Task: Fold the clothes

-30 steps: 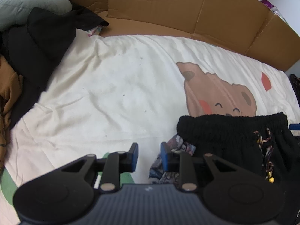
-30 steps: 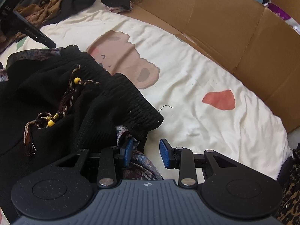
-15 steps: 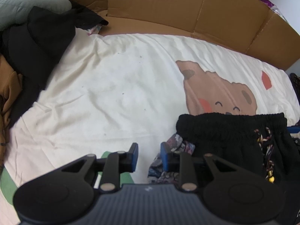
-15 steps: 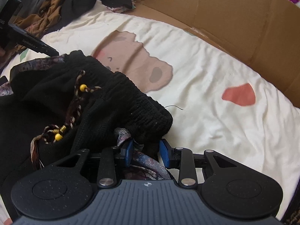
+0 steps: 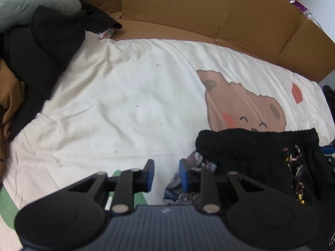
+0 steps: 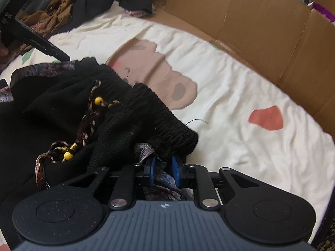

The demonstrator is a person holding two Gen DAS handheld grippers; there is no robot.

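The right gripper (image 6: 163,166) has just been closing its blue fingers (image 6: 175,168), and they now pinch the corner of the black knitted shorts (image 6: 129,113) together with a fold of patterned fabric (image 6: 167,188) that bunches between and below the pads. The ribbed elastic waistband (image 6: 167,123) curls over just above the fingertips. A braided drawstring with yellow beads (image 6: 92,113) lies across the front of the shorts, left of the grip.

The left gripper (image 5: 166,174) hangs with its fingers (image 5: 149,174) a narrow gap apart and only bedsheet showing between them; the right-hand pad sits just beside the patterned fabric at the other waistband corner, and whether it touches cannot be told.

The shorts lie at the near edge of a cream bedsheet (image 5: 125,104) printed with a brown bear (image 5: 240,104) and a red patch (image 6: 266,118). Brown cardboard panels (image 5: 188,10) stand along the far side of the bed. At the far left corner sits a heap of other clothes: black (image 5: 41,48), grey-green (image 5: 25,2) and tan (image 5: 10,104) pieces.
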